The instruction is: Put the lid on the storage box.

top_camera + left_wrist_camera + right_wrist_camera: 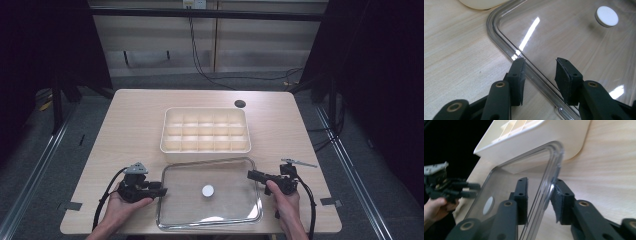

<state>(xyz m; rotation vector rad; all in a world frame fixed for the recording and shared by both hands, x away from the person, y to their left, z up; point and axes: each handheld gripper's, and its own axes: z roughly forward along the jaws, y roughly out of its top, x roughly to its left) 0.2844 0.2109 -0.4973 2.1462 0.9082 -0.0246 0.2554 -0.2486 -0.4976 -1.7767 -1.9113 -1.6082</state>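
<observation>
Both hand-held grippers (161, 191) (251, 174) spread astride clear lid (225, 175) (long axis left-right, flat).

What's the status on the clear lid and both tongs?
Left tongs open, straddling the clear lid's left rim. Right tongs open, astride its right rim, not clamped. Lid flat on table, in front of compartment box. Nothing in the way.

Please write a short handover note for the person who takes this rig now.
Left gripper: open, jaws astride the left rim of the clear lid.
Right gripper: open, jaws astride the lid's right rim.
Lid lies flat on the table, just in front of the cream divided tray, which has no cover.
Done: both grippers lined up.
Left: probably close both, lift the lid, set it on the tray.
</observation>
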